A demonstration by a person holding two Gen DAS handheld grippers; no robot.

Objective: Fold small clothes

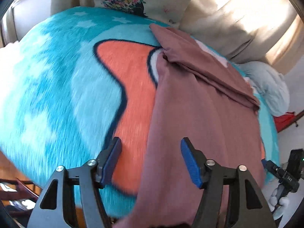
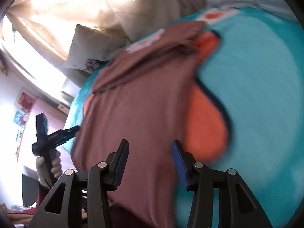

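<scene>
A: Where's the garment?

B: The mauve garment lies spread on the turquoise blanket that covers the bed, partly over the blanket's orange patch. Its far end is folded back on itself, on the side towards the floral pillow.

A: And the two tools?

B: The left gripper hovers over the garment's near edge, jaws apart, nothing between them. One blue pad sits above the orange patch, the other above the cloth.

A: The right one?

B: The right gripper is also above the garment, jaws apart and empty. A hand holds the left gripper's handle just off the garment's side.
</scene>
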